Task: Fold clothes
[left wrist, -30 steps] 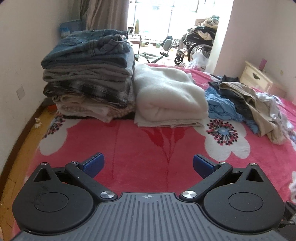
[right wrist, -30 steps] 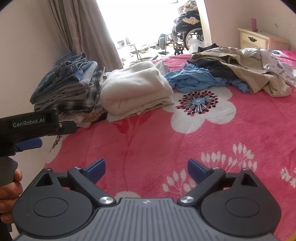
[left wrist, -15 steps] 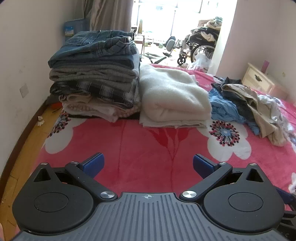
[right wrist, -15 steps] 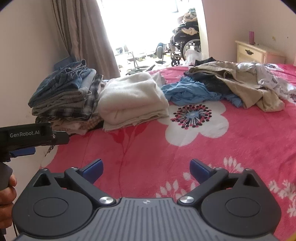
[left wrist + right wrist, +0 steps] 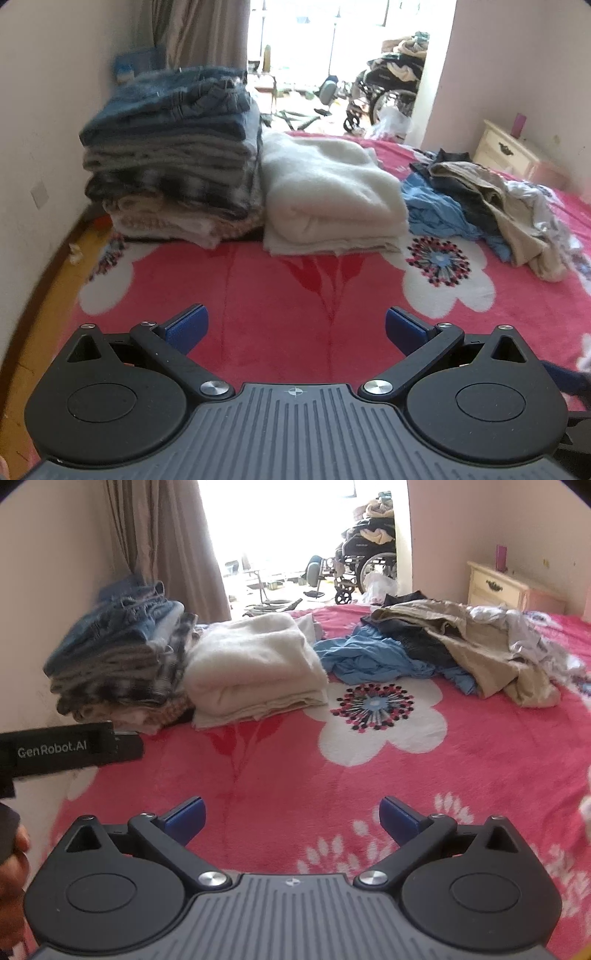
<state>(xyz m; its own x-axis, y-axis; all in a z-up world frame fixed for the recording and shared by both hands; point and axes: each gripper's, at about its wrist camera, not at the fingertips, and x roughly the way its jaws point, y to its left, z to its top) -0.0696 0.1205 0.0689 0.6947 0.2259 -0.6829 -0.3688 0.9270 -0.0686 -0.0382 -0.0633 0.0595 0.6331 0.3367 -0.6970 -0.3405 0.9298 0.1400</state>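
Observation:
A tall stack of folded jeans and shirts point(image 5: 173, 147) point(image 5: 122, 661) stands at the bed's far left. A folded cream garment point(image 5: 328, 195) point(image 5: 255, 668) lies beside it. A loose heap of unfolded clothes point(image 5: 491, 206) point(image 5: 461, 650), blue, dark and beige, lies at the far right. My left gripper point(image 5: 295, 326) is open and empty above the pink blanket point(image 5: 280, 295). My right gripper point(image 5: 291, 814) is open and empty too. The left gripper's body point(image 5: 66, 747) shows at the left edge of the right wrist view.
The pink floral blanket point(image 5: 406, 775) covers the bed. A wall and wooden floor point(image 5: 48, 280) lie to the left. A cream nightstand point(image 5: 509, 151) point(image 5: 495, 587) stands far right. A wheelchair point(image 5: 365, 565) stands beyond the bed by the bright window.
Both grippers have drawn back and lifted a little, so the piles sit farther off. Both stay open and empty.

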